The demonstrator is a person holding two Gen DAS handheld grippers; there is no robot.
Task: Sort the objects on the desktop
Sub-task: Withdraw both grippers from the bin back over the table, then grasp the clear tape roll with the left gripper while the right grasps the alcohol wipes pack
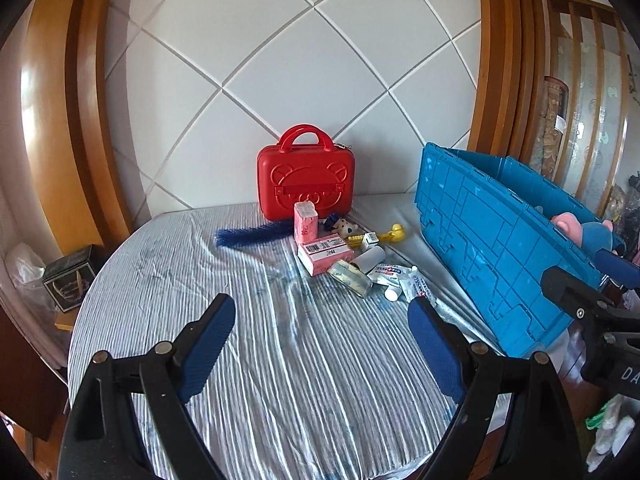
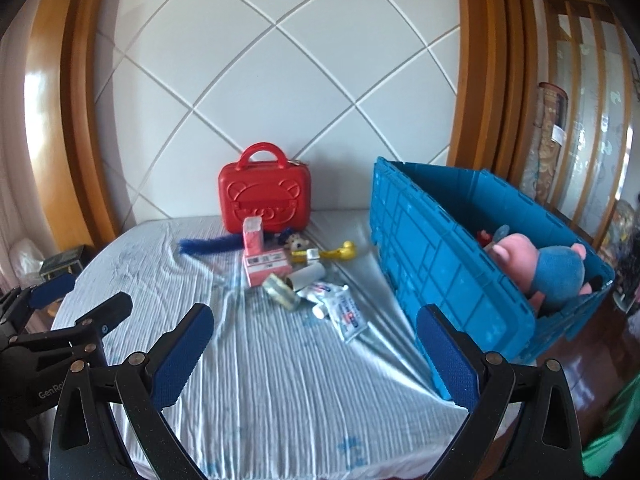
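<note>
Both tongs spread wide and empty on my feeds: left tongs (image 1: 322, 320), right tongs (image 2: 314, 330), each hanging over the striped sheet (image 1: 280, 360) on the desk. Clutter sits mid-desk in front of the red case (image 1: 306, 178): pink boxes (image 1: 325, 252), tape roll (image 1: 352, 278), tubes (image 1: 404, 280), yellow duck toy (image 1: 394, 232), blue brush (image 1: 248, 236). Blue crate (image 2: 440, 264) on the right already holds a pink-and-blue plush (image 2: 556, 272).

Plush toy (image 2: 554, 276) (lower half) behind crate wall (image 2: 440, 264)
</note>
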